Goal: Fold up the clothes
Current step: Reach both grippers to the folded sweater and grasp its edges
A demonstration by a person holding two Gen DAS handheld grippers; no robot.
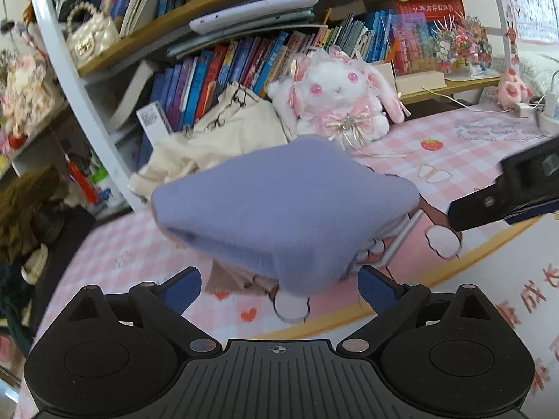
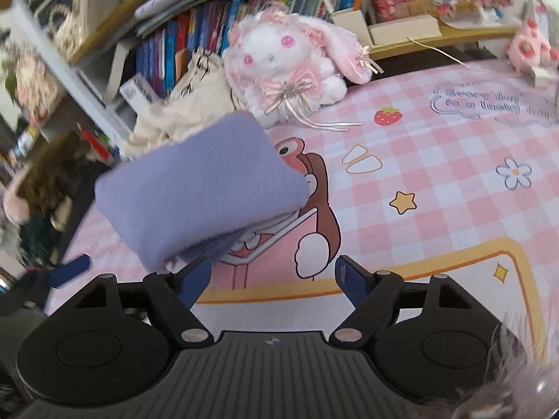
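A folded lavender garment point(image 1: 279, 209) lies as a thick bundle on the pink checked tablecloth point(image 1: 464, 153). My left gripper point(image 1: 279, 284) is open, its blue fingertips point(image 1: 185, 288) wide apart just in front of the bundle's near edge, holding nothing. The right gripper's black body point(image 1: 506, 192) shows at the right edge of this view. In the right wrist view the lavender garment point(image 2: 195, 188) lies to the upper left. My right gripper point(image 2: 272, 277) is open and empty, its left fingertip point(image 2: 195, 279) close by the garment's near corner.
A white and pink plush rabbit point(image 1: 335, 97) and a cream cloth bag point(image 1: 223, 132) sit behind the garment, against a bookshelf point(image 1: 223, 63) full of books. A small pink toy point(image 1: 512, 89) and cables lie at the far right. The table's front edge point(image 1: 401, 286) is near.
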